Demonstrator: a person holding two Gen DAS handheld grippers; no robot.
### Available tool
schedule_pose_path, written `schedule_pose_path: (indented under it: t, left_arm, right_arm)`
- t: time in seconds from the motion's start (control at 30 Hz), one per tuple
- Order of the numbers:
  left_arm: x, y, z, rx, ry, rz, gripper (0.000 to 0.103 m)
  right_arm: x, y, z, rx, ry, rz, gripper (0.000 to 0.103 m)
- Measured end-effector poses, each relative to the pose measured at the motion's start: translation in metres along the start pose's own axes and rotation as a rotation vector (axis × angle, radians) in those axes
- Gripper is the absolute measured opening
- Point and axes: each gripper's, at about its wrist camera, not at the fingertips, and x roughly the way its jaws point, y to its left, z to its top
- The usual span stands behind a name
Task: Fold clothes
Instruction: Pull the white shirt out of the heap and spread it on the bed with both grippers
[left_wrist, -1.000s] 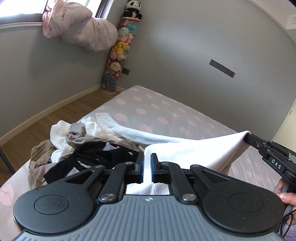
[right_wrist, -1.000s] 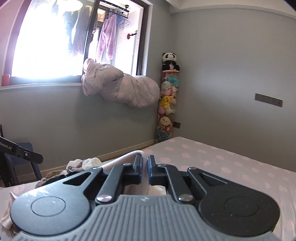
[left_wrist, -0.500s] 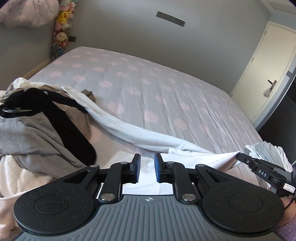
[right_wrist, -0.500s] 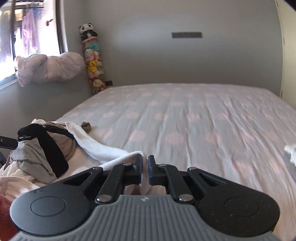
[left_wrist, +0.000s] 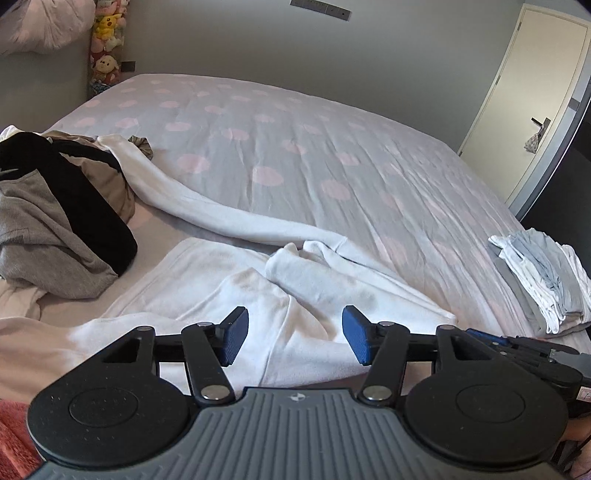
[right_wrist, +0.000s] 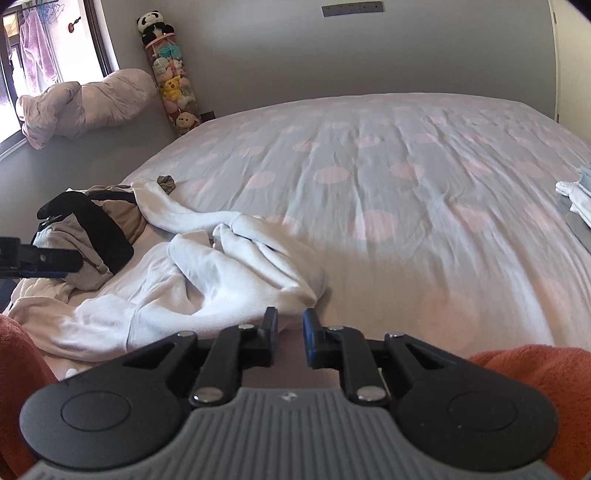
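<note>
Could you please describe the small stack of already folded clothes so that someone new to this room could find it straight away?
Start at the bed with its pink-dotted grey sheet. Follow its near edge toward the door side, away from the jumbled clothes pile. The folded stack lies there alone: flat, neat white and pale blue layers, unlike the rumpled white garment spread beside the pile.

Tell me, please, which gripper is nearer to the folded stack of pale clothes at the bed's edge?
Right. The right gripper sits just below the folded stack of pale clothes; the left gripper hangs farther away, over the crumpled white garment.
</note>
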Motion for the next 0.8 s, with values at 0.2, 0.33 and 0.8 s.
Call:
schedule_pose_path:
  t: [0.2, 0.33, 0.8]
  left_arm:
    - [0.018, -0.01, -0.014, 0.046, 0.018, 0.007, 0.061]
    - [0.03, -0.005, -0.007, 0.038, 0.025, -0.006, 0.061]
    - [0.077, 0.045, 0.007, -0.201, 0.066, -0.116, 0.061]
  right_arm:
    - [0.002, 0.013, -0.003, -0.069, -0.029, 0.008, 0.054]
    - [0.012, 0.018, 0.003, -0.097, -0.014, 0.013, 0.058]
    - [0.08, 0.06, 0.043, -0.198, -0.027, 0.007, 0.068]
